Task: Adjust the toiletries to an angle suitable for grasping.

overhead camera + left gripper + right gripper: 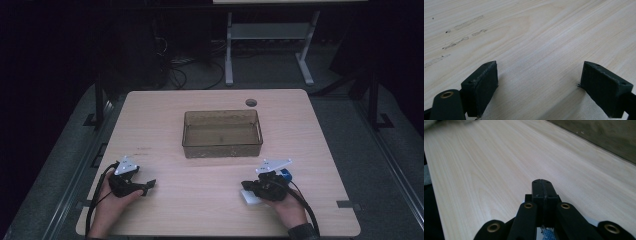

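**White block under the right gripper, tray still empty**

A small white block [251, 198] lies flat on the wooden table [210, 200] at the near right, touching or just under the right gripper [246, 184]; in the right gripper view a scrap of white with a blue patch peeks out below the jaws; those jaws are pressed fully together, pad against pad, with nothing between them, so the block is not gripped. Behind, at the table's middle, stands a translucent brown tray [222, 148], apparently empty, well apart from both hands. At the near left the left gripper [539, 82] rests low over bare wood, its jaws wide apart and holding nothing. Judged from this, the work has barely begun; if the block is meant for the tray, the grasp, the lift and the carry all remain.
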The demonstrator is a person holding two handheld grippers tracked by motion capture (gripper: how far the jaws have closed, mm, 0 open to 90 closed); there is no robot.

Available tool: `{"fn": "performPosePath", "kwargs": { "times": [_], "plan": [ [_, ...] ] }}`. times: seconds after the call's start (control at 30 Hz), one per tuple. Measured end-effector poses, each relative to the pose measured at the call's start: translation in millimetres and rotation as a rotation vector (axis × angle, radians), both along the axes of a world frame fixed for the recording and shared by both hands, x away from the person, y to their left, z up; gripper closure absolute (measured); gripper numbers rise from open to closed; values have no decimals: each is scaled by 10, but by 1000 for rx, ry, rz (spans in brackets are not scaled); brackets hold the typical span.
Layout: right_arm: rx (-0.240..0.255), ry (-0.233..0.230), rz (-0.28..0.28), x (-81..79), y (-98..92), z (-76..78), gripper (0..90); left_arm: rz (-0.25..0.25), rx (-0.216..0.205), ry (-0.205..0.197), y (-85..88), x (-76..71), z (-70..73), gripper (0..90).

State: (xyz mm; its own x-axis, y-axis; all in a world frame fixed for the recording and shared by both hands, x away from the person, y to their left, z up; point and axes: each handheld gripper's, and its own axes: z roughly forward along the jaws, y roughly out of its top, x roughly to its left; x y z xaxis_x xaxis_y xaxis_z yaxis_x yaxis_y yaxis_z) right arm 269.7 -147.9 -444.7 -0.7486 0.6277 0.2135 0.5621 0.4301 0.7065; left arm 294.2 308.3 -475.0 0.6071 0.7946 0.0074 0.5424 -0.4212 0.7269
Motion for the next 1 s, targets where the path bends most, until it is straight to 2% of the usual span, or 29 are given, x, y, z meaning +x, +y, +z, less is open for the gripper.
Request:
{"fn": "performPosePath", "kwargs": {
  "times": [1.0],
  "plan": [
    [-27, 18, 6, -453, -279, -40, 900, -4, 0, -1, -1, -7, 0, 131]
  ]
}}
